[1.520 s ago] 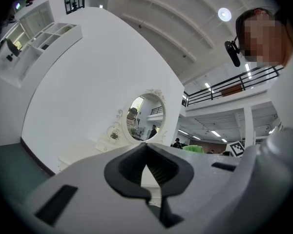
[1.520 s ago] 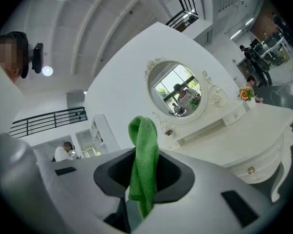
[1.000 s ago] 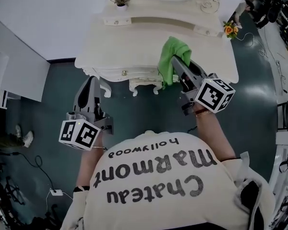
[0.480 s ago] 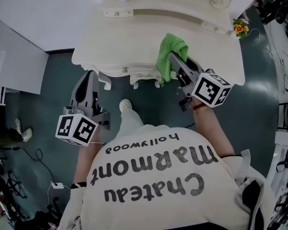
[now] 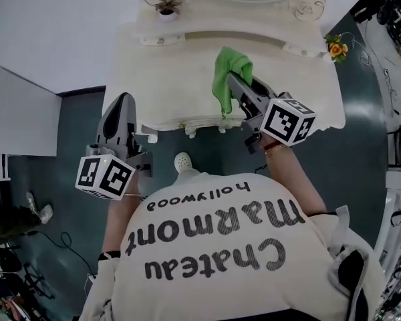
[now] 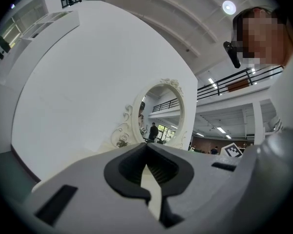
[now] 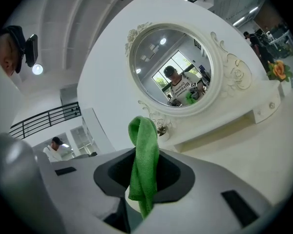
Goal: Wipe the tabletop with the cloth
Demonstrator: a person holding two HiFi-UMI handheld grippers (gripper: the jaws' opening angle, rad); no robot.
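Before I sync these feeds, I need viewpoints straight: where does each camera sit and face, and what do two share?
Head view: on the head, facing steeply down at the dressing table; shirt, forearms, left tongs, right tongs show.
Left gripper view: on the left tongs, facing the mirror along shut, empty jaws; their head shows.
Right gripper view: on the right tongs, facing the mirror along jaws clamping the cloth; head edge shows.
Shared: both gripper views see the mirror; head and right views, the cloth.

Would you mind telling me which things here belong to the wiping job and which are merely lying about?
Job: green cloth, clamped in the right gripper; tabletop.
Lying about: mirror; orange flower; small potted plant; left gripper, shut and empty.
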